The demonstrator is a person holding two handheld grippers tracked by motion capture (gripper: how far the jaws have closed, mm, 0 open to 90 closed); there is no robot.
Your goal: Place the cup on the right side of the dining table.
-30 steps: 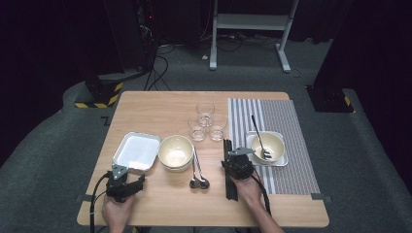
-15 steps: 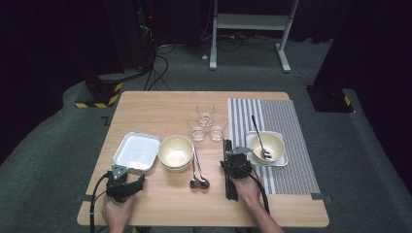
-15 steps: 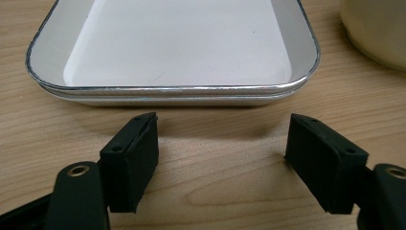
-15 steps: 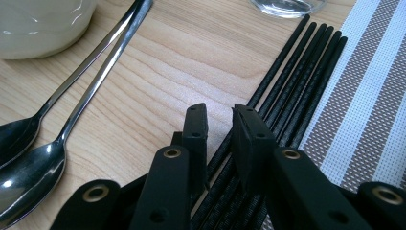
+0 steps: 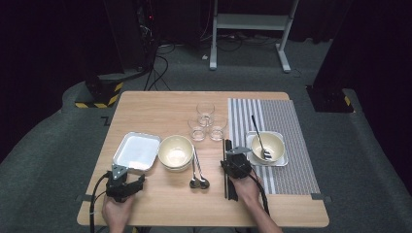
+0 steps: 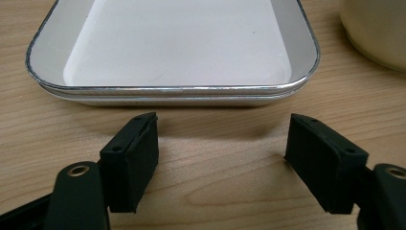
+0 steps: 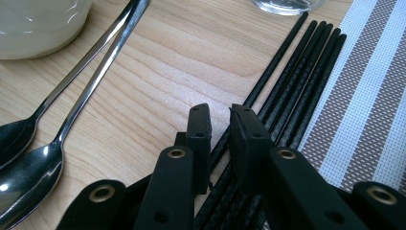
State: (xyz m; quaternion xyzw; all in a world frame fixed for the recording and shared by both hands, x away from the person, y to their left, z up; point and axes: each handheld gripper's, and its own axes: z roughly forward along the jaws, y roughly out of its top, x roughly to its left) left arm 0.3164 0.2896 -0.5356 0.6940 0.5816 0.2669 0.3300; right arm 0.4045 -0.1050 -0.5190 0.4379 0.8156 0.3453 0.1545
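One chopstick (image 7: pixel 268 72) sits between the closing right gripper (image 7: pixel 220 120) jaws; squeeze squarely, isolating it before lifting.

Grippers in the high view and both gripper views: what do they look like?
Both are black. The left gripper carries a grey three-cornered plate and trails a black cable; so does the right gripper. Close up, blocky black pads sit on arms with brass-ringed rivets.

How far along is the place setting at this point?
Done: one bowl with a spoon sits on the striped mat. In hand: the right gripper, jaws just closing, straddles one of the black chopsticks. Left: two spoons, second bowl, glasses; left gripper is open.
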